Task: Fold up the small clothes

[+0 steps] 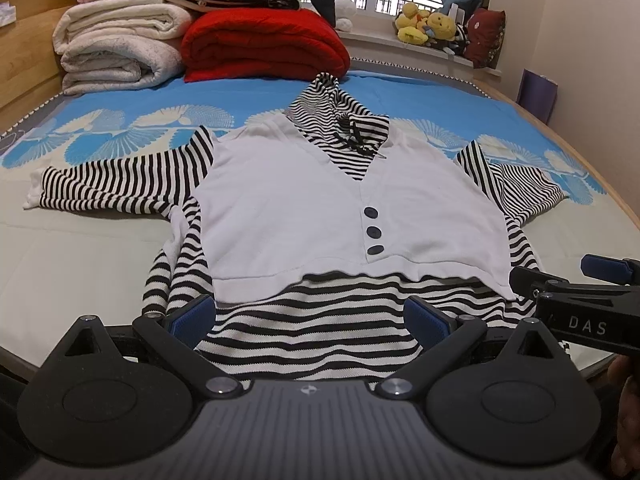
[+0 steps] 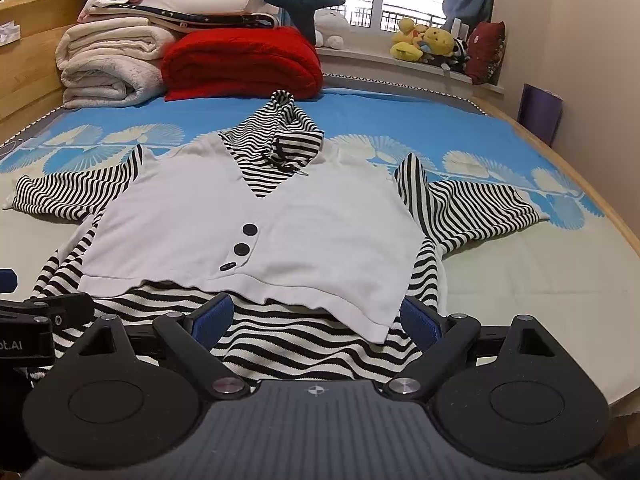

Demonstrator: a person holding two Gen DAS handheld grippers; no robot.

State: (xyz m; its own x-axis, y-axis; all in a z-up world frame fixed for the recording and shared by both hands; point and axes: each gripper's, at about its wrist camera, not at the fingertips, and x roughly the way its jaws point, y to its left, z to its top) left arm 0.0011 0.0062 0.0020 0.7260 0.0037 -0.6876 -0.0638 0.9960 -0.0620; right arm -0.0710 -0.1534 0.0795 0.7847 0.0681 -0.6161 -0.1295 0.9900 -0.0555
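A small hooded top (image 1: 288,200) (image 2: 256,232) lies flat and face up on the bed, with a white front panel, dark buttons and black-and-white striped sleeves, hood and hem. Both sleeves are spread out sideways. My left gripper (image 1: 310,320) is open over the striped hem near the bed's front edge, nothing between its blue pads. My right gripper (image 2: 316,318) is open too, hovering over the hem's right part by the white panel's lower corner. In the left wrist view, the right gripper (image 1: 568,280) shows at the right edge, beside the hem's right corner.
Folded white blankets (image 1: 116,44) and a red quilt (image 1: 260,48) are stacked at the bed's far left. Plush toys (image 1: 428,26) sit on the windowsill. The wooden bed frame (image 1: 592,160) curves along the right side. Pale sheet (image 1: 72,264) lies bare on both sides of the top.
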